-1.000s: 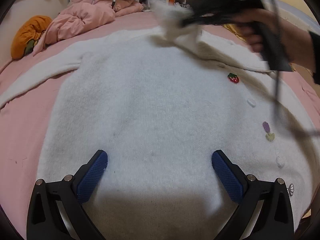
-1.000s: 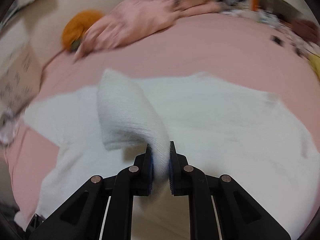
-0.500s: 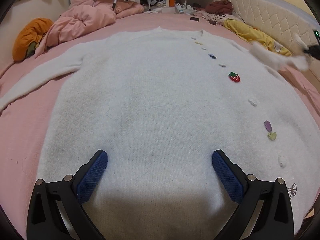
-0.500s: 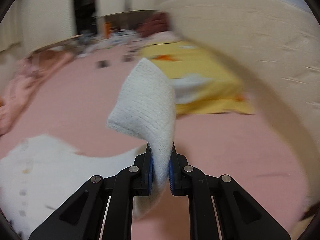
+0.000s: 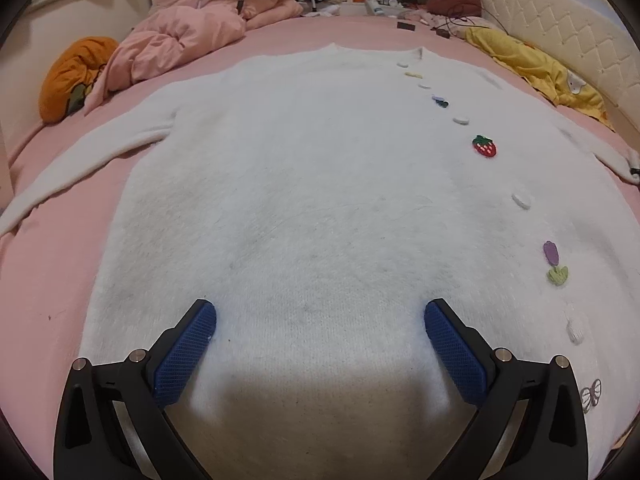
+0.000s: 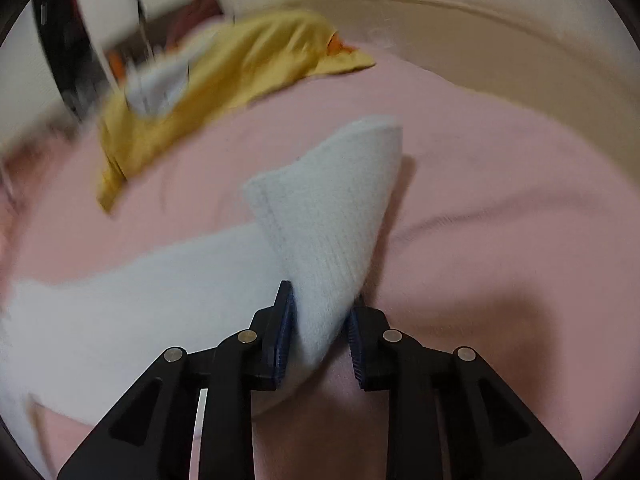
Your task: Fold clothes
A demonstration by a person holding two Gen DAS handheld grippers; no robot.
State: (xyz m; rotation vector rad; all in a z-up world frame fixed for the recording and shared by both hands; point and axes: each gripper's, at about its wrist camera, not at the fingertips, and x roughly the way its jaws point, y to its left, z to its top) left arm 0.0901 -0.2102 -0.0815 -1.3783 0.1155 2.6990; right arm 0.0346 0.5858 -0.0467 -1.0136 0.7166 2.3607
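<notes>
A fluffy white cardigan (image 5: pixel 300 180) lies flat on the pink bed sheet (image 5: pixel 52 280), its front up, with a row of shaped buttons including a red strawberry (image 5: pixel 485 146). My left gripper (image 5: pixel 320 308) stands open over the hem, pads wide apart with nothing between them. In the right wrist view the right sleeve (image 6: pixel 160 300) stretches out over the sheet. Its ribbed cuff (image 6: pixel 340 200) stands up between the jaws of my right gripper (image 6: pixel 320 304). Those jaws are opening, and a gap shows beside the right pad.
A yellow garment (image 5: pixel 532 68) lies by the padded headboard (image 5: pixel 560 12) on the right, also blurred in the right wrist view (image 6: pixel 224 76). A bunched pink duvet (image 5: pixel 180 44) and an orange cushion (image 5: pixel 72 76) sit at the far left. Clutter lines the far edge.
My right gripper carried the sleeve cuff from over the cardigan's body out to the right and down onto the sheet, and its jaws have widened. The left gripper stayed still.
</notes>
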